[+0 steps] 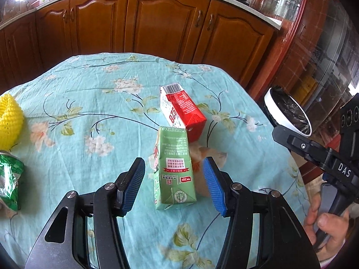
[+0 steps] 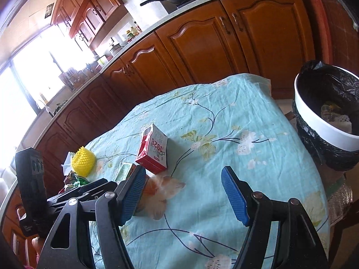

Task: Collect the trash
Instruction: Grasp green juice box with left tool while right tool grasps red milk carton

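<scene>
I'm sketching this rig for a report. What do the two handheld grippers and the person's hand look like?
Both the left gripper and right gripper have black angular linkage arms with silver pivot pins, and jaws faced with ribbed blue pads. In the left wrist view, the right gripper's black body carries white "DAS" lettering. The bare hand wraps a dark handle; no sleeve shows there. No cables visible.

In the right wrist view the left-hand blue fingers (image 2: 132, 194) hide most of the green carton (image 2: 124, 171). The crumpled green wrapper (image 1: 9, 179) is cut by the left edge. Bin (image 2: 326, 134) contents are unreadable.
</scene>
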